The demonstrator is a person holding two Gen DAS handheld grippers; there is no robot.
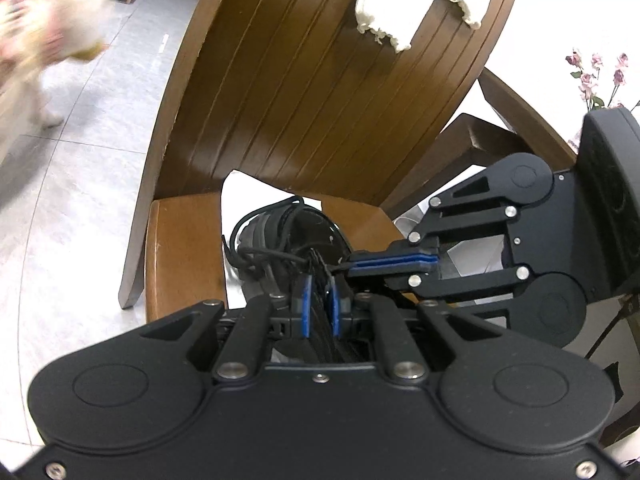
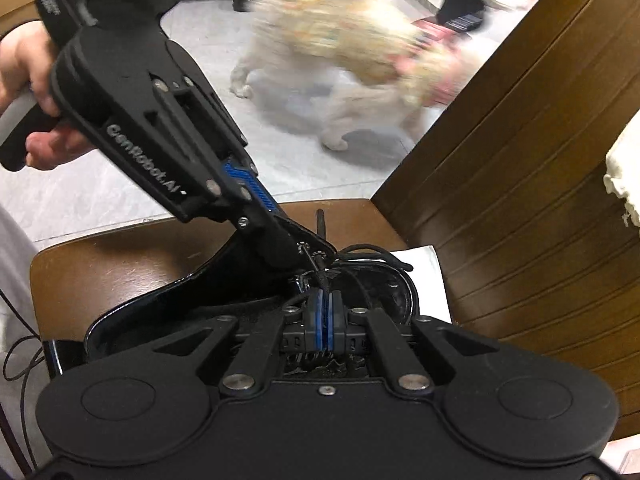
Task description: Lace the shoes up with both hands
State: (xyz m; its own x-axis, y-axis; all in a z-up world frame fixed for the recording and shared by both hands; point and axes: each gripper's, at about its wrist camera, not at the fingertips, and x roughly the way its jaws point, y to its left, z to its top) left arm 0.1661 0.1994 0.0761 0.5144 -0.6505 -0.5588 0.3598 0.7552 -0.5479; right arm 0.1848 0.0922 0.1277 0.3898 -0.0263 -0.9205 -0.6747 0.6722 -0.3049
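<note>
Floor tiles (image 1: 80,208) fill the far left of the left wrist view, where a blurred white dog (image 1: 44,40) passes, well away from the tongs. Right of that stands a brown wooden chair (image 1: 184,256), and on its seat, on a white sheet of paper (image 1: 234,216), lies the black shoe (image 1: 296,232) with its opening just ahead of the left tongs (image 1: 320,300). Those tongs are nearly pressed together, their blue pads standing close on either side of a dark part of the shoe; whether they truly pinch it I cannot tell from this view. Thin black laces (image 1: 264,258) run loose across the shoe's top. From the right the right tongs (image 1: 352,266) reach in sideways, pressed together on a lace end right beside the left tips. In the right wrist view a hand (image 2: 28,92) at far left grips the handle of the left tool, whose tongs (image 2: 298,258) slant down onto the raised edge of the shoe (image 2: 160,292) near the eyelets. Just right of them the right tongs (image 2: 324,308) are pressed together on a black lace (image 2: 320,278) that rises from between their pads. Further right the paper (image 2: 428,272) shows beneath the shoe, then the chair's slatted back (image 2: 520,200).
</note>
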